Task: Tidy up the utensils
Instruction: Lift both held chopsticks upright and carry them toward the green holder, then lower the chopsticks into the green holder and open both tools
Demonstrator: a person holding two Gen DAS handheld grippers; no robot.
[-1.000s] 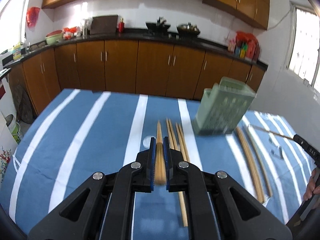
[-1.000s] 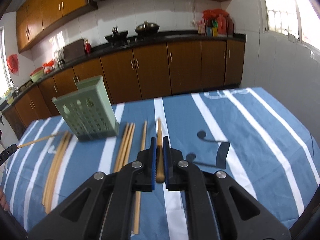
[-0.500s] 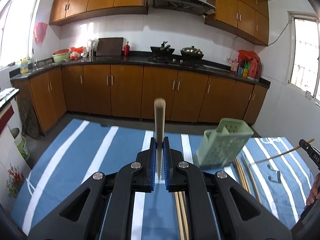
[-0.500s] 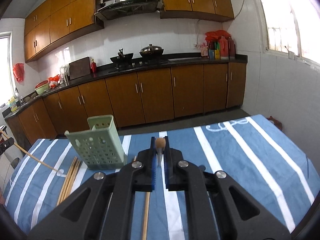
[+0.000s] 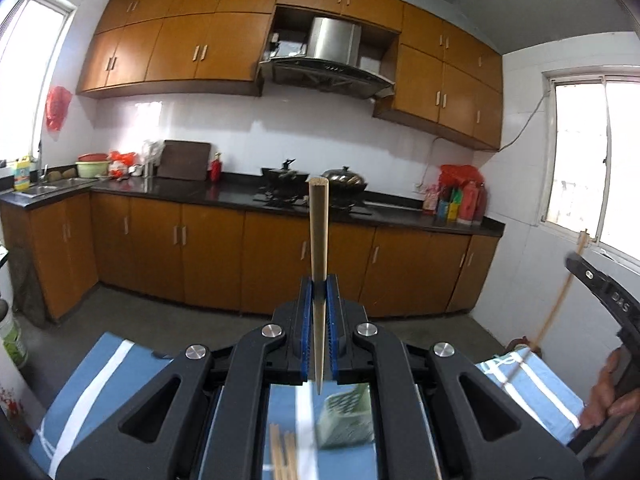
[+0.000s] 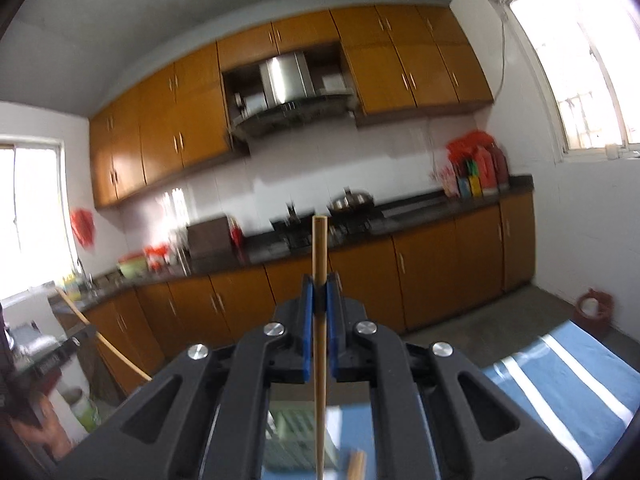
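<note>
Lying on striped cloth (image 5: 100,376): green basket (image 5: 346,420), contents hidden; chopsticks (image 5: 282,456) beside.

Blurred, hidden and cropped parts

We see the green utensil holder (image 5: 346,420) only through the left gripper's (image 5: 319,300) frame, smeared; the loose chopsticks (image 5: 283,454) run off the bottom edge; the right view's counter (image 6: 360,236) is motion-blurred; its chopstick (image 6: 320,320) leaves the frame below.

The worktop's cloth (image 5: 104,376) is blue with white stripes. A pale-green perforated plastic basket (image 5: 346,420) — blurred — sits on it. Each black tool (image 5: 319,292) has blue pads; tan wooden chopsticks (image 5: 319,232) between them.
</note>
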